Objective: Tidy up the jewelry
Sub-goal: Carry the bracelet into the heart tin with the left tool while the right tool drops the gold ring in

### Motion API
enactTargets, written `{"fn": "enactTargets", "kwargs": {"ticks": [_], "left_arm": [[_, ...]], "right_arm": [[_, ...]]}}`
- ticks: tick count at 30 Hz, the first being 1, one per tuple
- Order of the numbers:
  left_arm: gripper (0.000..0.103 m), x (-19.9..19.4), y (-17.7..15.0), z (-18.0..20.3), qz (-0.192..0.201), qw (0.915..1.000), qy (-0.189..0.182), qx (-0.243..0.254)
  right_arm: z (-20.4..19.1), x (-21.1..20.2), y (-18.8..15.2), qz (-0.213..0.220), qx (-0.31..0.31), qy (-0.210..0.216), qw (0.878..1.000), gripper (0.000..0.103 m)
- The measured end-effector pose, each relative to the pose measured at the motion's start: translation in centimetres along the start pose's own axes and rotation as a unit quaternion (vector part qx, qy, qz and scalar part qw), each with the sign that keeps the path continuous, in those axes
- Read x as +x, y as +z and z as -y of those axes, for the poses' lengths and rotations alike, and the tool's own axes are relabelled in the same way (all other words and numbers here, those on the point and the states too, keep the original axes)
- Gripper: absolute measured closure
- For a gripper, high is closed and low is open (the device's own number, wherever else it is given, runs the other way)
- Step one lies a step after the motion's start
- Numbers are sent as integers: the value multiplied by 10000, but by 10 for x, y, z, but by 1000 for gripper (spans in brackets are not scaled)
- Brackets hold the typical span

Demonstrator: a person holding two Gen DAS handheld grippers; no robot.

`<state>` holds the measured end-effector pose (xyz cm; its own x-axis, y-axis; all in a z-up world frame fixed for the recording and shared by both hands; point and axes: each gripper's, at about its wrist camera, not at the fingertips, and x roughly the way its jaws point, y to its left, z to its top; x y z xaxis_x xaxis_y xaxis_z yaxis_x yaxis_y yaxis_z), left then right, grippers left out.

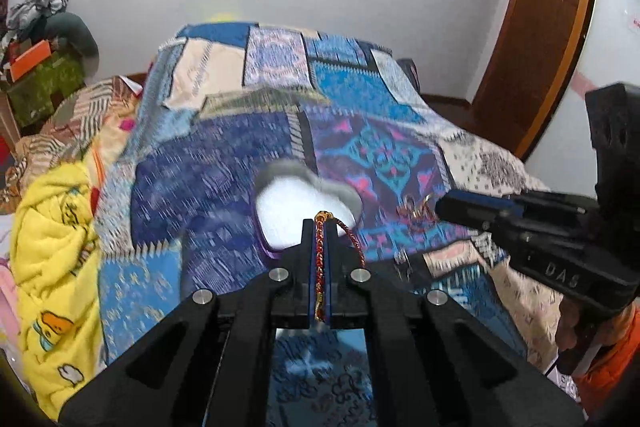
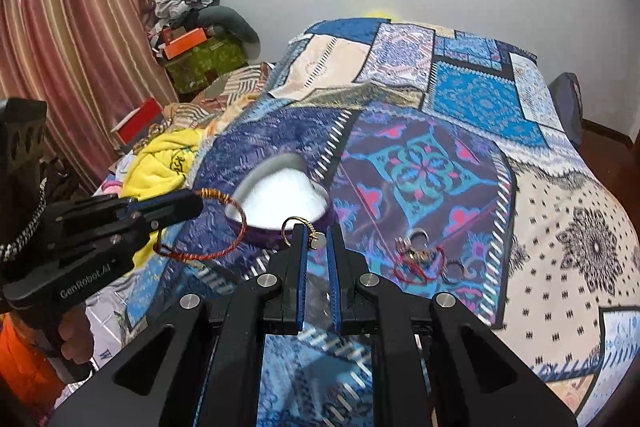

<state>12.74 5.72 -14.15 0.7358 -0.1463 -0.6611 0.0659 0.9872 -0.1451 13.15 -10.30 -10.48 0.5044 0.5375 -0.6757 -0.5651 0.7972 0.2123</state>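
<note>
A purple heart-shaped jewelry box (image 1: 306,205) with white lining lies open on the patterned bedspread; it also shows in the right wrist view (image 2: 280,201). My left gripper (image 1: 319,227) is shut on a red and gold braided bracelet (image 2: 224,227) and holds it just above the box's near edge. My right gripper (image 2: 318,231) is slightly open, with a thin gold ring with a small charm (image 2: 298,227) hanging on its left finger. A pile of rings and a red cord (image 2: 418,257) lies on the bedspread right of the box.
The bed (image 2: 460,131) is covered by a blue patchwork spread. Yellow and patterned blankets (image 1: 52,247) are heaped along its left side. Boxes and clothes (image 2: 200,43) stand by the wall, near a curtain (image 2: 68,47). A wooden door (image 1: 536,27) is at right.
</note>
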Motion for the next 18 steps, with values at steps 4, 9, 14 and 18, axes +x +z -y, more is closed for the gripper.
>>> {"fn": "enactTargets", "kwargs": {"ticks": [4,9,14,18], "left_arm": [[102,0,14,-6,182,9998,80,-3],[102,8,27,-14,291,9995,113,-14],[102,26,31,-21,207,9997,56,-63],[102,45,30,-26,50,10000,56,-55]], "right_arm": [[-6,5,9,62,-78,74,9999,94],[-10,17,17,67,-126,144,9998,94],[-10,35,22,-32,-122,238,9996,94],[-7,54,25,-225,-122,363,9990,94]]}}
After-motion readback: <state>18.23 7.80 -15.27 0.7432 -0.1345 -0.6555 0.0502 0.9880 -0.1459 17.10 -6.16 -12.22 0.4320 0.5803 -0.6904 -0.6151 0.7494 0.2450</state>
